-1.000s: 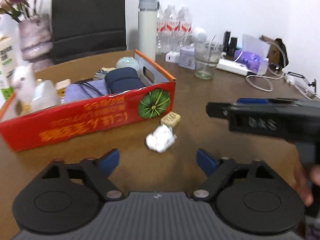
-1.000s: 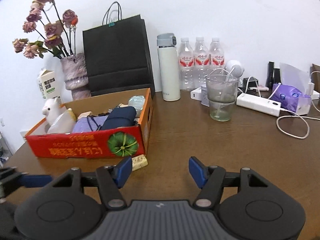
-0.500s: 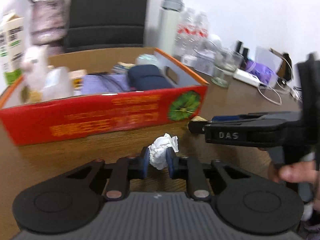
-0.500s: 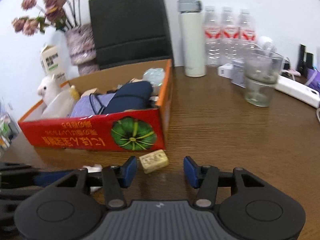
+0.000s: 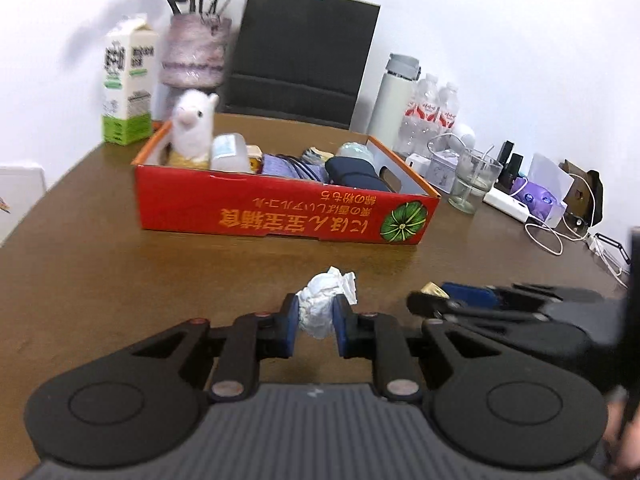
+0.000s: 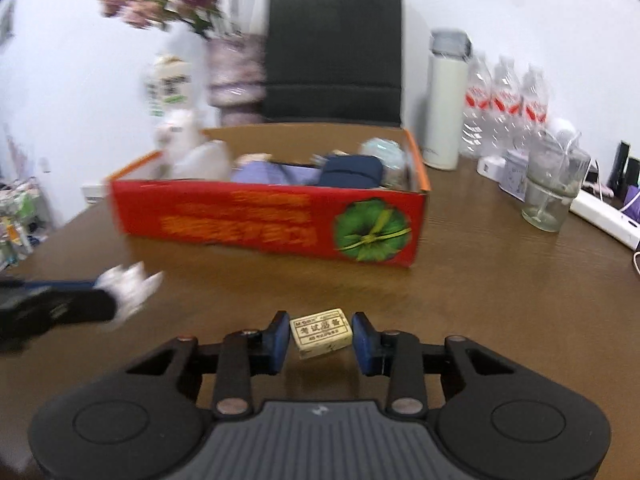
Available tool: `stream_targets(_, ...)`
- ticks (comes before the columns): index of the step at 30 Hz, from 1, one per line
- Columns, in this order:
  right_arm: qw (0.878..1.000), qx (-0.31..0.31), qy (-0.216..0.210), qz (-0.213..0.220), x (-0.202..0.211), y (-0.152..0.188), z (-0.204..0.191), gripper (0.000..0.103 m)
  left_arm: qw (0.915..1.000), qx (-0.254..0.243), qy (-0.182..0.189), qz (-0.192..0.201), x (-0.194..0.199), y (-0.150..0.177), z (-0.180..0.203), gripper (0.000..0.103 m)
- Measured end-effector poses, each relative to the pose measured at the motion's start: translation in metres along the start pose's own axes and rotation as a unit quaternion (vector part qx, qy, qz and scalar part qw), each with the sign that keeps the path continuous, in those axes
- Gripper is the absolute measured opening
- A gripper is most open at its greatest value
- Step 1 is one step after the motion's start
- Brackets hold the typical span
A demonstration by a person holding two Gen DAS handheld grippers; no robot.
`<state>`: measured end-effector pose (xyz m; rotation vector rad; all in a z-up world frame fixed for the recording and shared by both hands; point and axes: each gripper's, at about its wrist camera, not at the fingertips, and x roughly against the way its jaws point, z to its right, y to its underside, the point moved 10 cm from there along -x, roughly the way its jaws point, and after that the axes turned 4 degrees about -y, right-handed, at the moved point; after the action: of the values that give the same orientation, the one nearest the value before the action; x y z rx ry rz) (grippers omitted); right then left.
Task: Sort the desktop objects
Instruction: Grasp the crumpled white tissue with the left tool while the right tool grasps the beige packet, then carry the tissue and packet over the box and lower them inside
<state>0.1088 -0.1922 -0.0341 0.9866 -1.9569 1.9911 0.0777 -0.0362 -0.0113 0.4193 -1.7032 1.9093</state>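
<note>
On the brown table point(image 5: 80, 280) the red box point(image 5: 280, 216) is the landmark. In front of it, the left gripper point(image 5: 316, 320) holds the crumpled tissue point(image 5: 326, 300). The right gripper point(image 6: 321, 338) is closing its fingers point(image 6: 278, 340) around the eraser point(image 6: 321, 332), gaps on both sides, long axis across them.

Even, bright indoor light with soft shadows only — the white wall point(image 5: 500, 40) is nearly washed out. Both fisheye views bow outward, corners vignetted black. Beyond the jaws the red box point(image 6: 272, 220) and flowers point(image 6: 168, 4) smear with motion blur — things between the jaws stay sharper.
</note>
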Motion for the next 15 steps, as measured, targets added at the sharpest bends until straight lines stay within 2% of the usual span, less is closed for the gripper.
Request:
stream_targets(7,0.999,0.01,-0.014,0.045,0.079,0.017,-0.033,0.033,0.9999,-0.003,-0.008,0.015,0.049,0.027,0.008,0.019)
stream_targets(10,0.998,0.02,-0.007,0.057,0.1,0.02,-0.041,0.033,0.9999,-0.008,-0.005,0.014,0.062,0.036,0.015,0.019)
stream_targets(15,0.996,0.025,-0.001,0.082,0.129,0.017,-0.043,0.033,0.9989,-0.024,-0.004,0.04,0.088,0.034,0.026,0.019)
